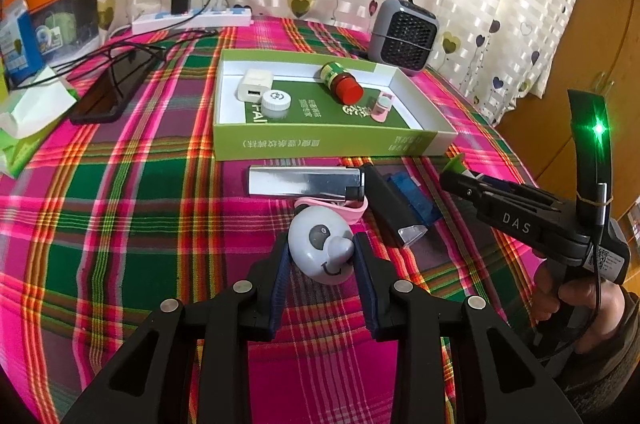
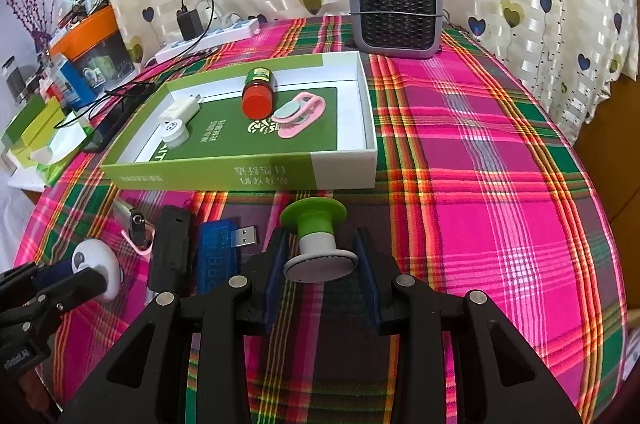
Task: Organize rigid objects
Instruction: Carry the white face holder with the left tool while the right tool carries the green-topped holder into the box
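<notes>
A green and white open box point(image 1: 320, 144) point(image 2: 240, 176) holds a white charger point(image 1: 254, 85), a white jar point(image 1: 276, 102), a red-capped bottle point(image 1: 342, 82) point(image 2: 258, 92) and a pink clip point(image 2: 298, 114). My left gripper point(image 1: 320, 250) is shut on a white panda-face toy point(image 1: 322, 248) point(image 2: 96, 268) on the cloth. My right gripper point(image 2: 320, 252) is shut on a green and white spool-shaped piece point(image 2: 316, 240), seen at the right in the left wrist view point(image 1: 456, 164).
On the plaid cloth before the box lie a silver lighter point(image 1: 304, 182), a black stick point(image 1: 390, 204) point(image 2: 170, 248) and a blue USB device point(image 2: 218, 256). A grey heater point(image 2: 396, 12), a power strip point(image 1: 192, 20) and a phone point(image 1: 108, 96) stand farther back.
</notes>
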A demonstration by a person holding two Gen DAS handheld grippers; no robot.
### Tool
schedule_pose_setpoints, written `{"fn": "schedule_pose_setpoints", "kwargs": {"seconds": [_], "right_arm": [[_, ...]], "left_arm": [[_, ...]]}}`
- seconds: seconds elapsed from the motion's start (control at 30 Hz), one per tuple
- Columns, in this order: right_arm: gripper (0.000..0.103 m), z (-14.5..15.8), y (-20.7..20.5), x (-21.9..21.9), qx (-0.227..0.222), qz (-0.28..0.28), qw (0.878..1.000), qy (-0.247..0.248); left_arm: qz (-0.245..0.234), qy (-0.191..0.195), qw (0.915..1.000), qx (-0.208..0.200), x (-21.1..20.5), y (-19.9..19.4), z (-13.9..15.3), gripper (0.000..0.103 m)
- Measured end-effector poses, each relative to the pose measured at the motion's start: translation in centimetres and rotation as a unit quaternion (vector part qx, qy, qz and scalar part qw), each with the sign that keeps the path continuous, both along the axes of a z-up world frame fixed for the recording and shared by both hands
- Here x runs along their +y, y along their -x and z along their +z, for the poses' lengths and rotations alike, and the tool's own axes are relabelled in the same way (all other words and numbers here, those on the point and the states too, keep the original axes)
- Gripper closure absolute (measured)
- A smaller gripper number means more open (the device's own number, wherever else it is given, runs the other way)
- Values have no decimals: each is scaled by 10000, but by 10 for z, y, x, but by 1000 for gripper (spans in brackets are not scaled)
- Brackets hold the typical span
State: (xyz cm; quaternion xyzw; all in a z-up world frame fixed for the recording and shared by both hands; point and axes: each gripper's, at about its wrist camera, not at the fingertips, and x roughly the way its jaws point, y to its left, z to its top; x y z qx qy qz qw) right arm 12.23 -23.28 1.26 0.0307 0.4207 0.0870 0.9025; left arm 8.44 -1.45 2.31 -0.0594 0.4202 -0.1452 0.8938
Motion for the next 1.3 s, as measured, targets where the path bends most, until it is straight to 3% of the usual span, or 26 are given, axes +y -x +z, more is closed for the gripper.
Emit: {"fn": "schedule_pose_setpoints", "kwargs": {"seconds": [0.77, 1.3], "right_arm": [[68, 30, 11, 5, -327, 84, 9993, -140], [68, 47, -14, 15, -399, 299, 9982, -328]], "left_arm": [[-2, 57, 9993, -382, 7, 3, 30, 73], [87, 126, 9991, -389, 19, -43, 43, 73]]}}
